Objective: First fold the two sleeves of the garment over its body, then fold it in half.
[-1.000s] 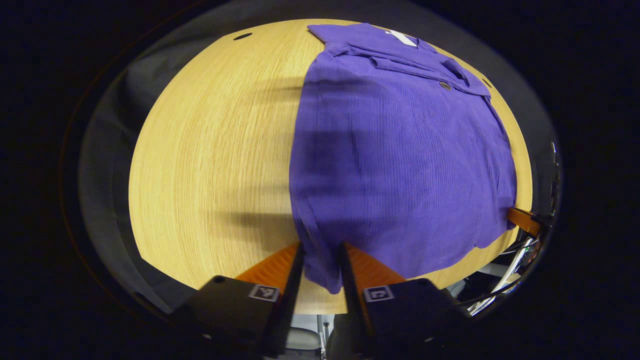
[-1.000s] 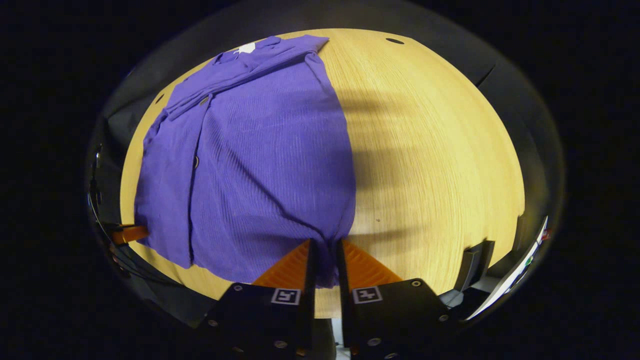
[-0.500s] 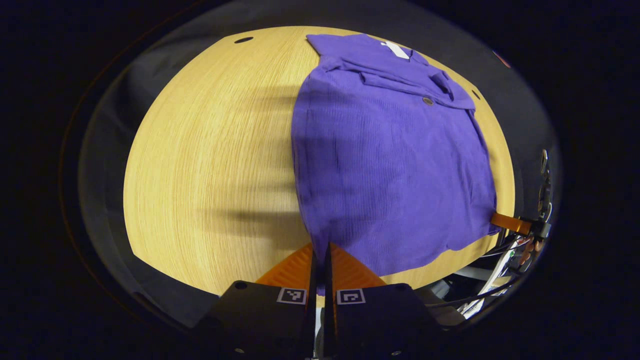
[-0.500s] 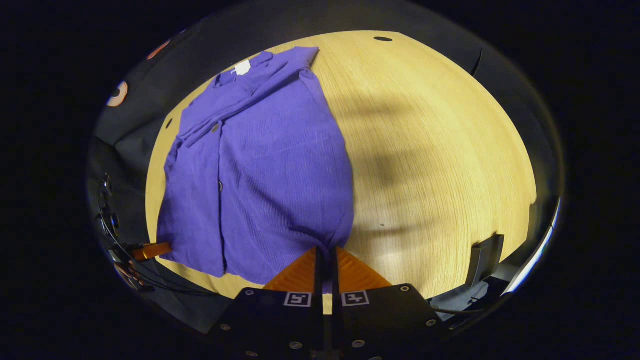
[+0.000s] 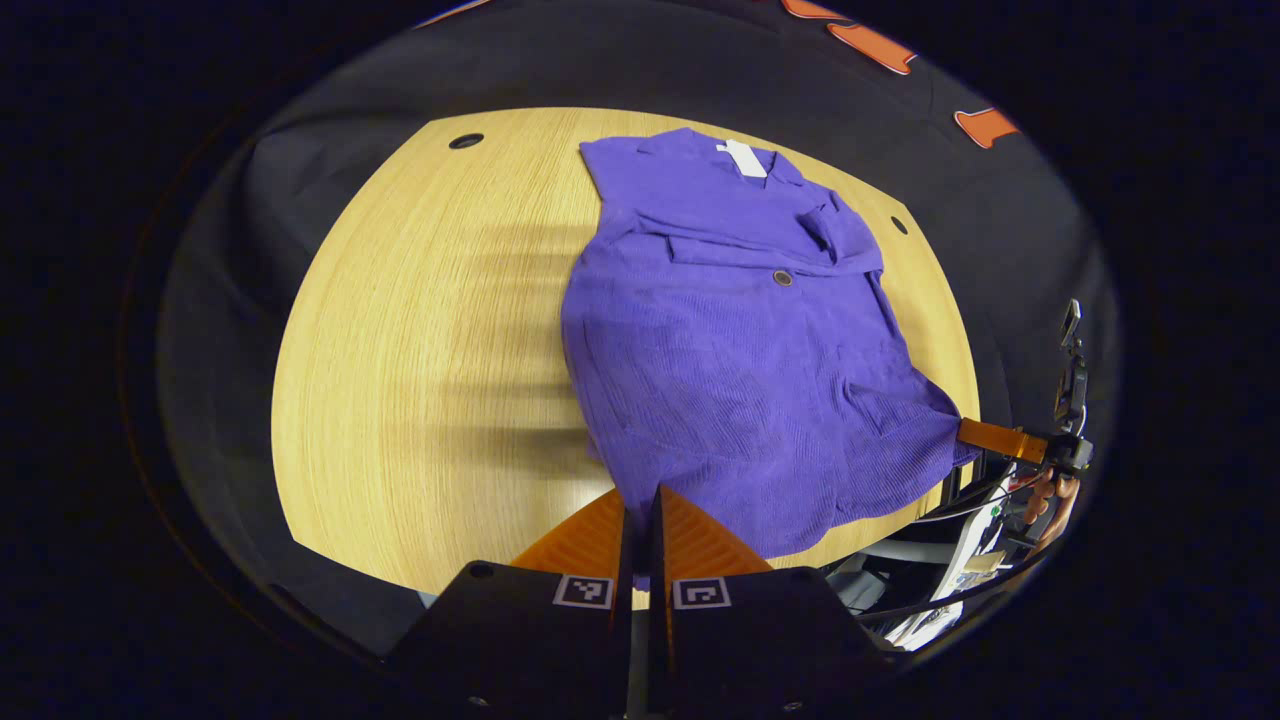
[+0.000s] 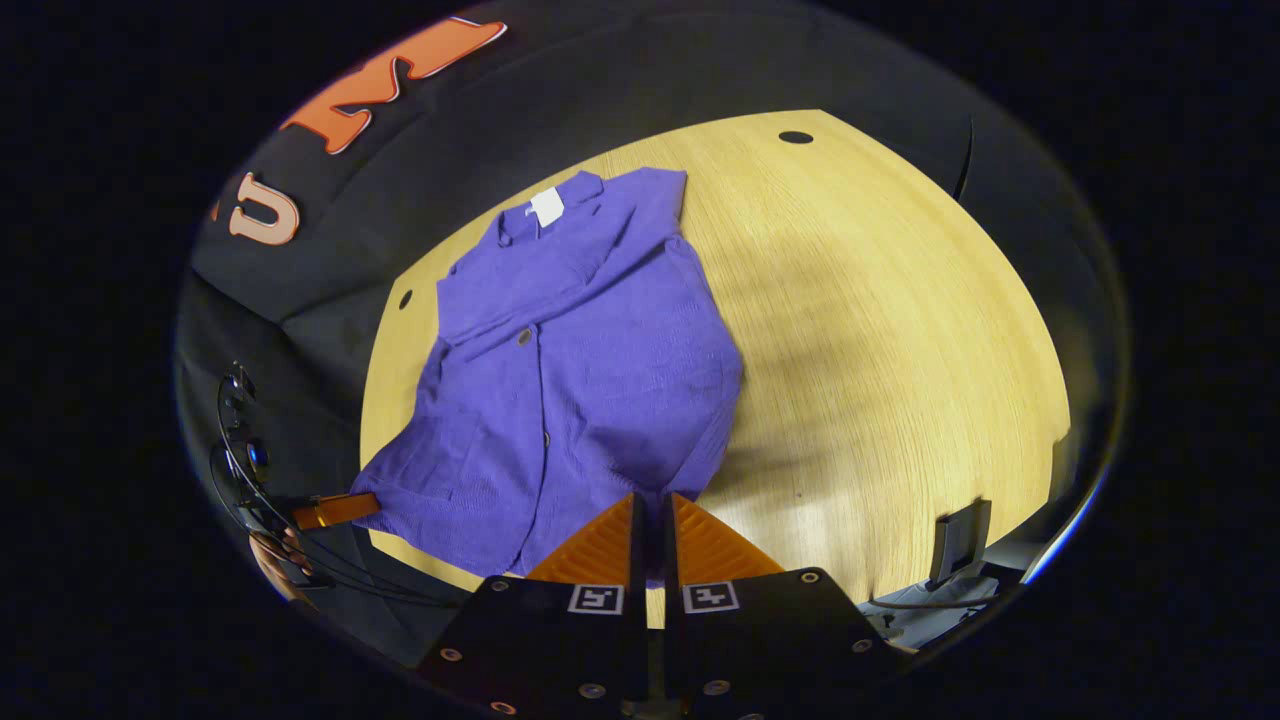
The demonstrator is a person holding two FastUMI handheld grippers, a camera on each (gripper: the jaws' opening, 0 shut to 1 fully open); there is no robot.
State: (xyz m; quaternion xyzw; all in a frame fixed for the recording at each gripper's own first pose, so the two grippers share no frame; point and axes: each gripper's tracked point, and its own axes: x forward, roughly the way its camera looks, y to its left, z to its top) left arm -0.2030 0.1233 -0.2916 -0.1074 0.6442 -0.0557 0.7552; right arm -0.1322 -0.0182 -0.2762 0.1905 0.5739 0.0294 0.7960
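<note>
- Lying on the wooden table (image 5: 400,350), the purple garment (image 5: 740,360) has both sleeves folded over its body, collar and white label (image 5: 742,158) at the far end
- The left gripper (image 5: 638,500) is clamped tight on the near hem corner, both fingers pressing the cloth
- The right gripper (image 6: 651,510) pinches the other hem corner the same way
- In the left gripper view the right gripper's finger shows at the hem's far corner, a hand (image 5: 1050,495) behind it

Your garment (image 5: 740,350) is matt cloth with a fine ribbed, crinkly weave, one white sewn tag (image 5: 742,158) at the collar and a dull round button (image 5: 782,278). Your table (image 5: 420,340) is light wood-grain, smooth, low satin sheen.
</note>
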